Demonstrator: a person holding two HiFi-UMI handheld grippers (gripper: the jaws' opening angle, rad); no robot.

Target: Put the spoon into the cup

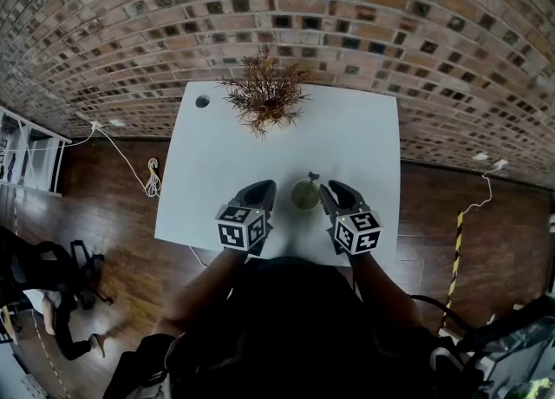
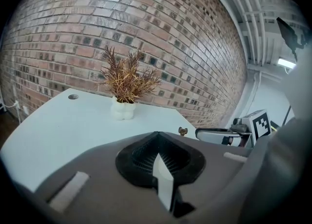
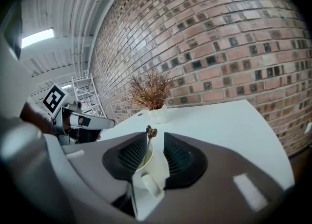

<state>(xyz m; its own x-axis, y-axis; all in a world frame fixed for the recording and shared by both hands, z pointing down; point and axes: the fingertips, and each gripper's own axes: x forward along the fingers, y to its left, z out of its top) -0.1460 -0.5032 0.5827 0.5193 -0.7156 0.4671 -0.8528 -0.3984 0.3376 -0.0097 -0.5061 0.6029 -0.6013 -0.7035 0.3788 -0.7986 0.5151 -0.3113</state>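
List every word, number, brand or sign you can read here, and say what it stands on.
No readable text anywhere in these views.
Left marker cube: black-and-white square patterns only, no letters or numbers.
Right marker cube: the same, patterns only.
Cup, spoon, plant pot: no print shows on them.

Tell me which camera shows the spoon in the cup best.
The right gripper view: the spoon stands in the cup close up, handle end clear. The head view shows it tiny from above; the left gripper view shows only its handle tip.
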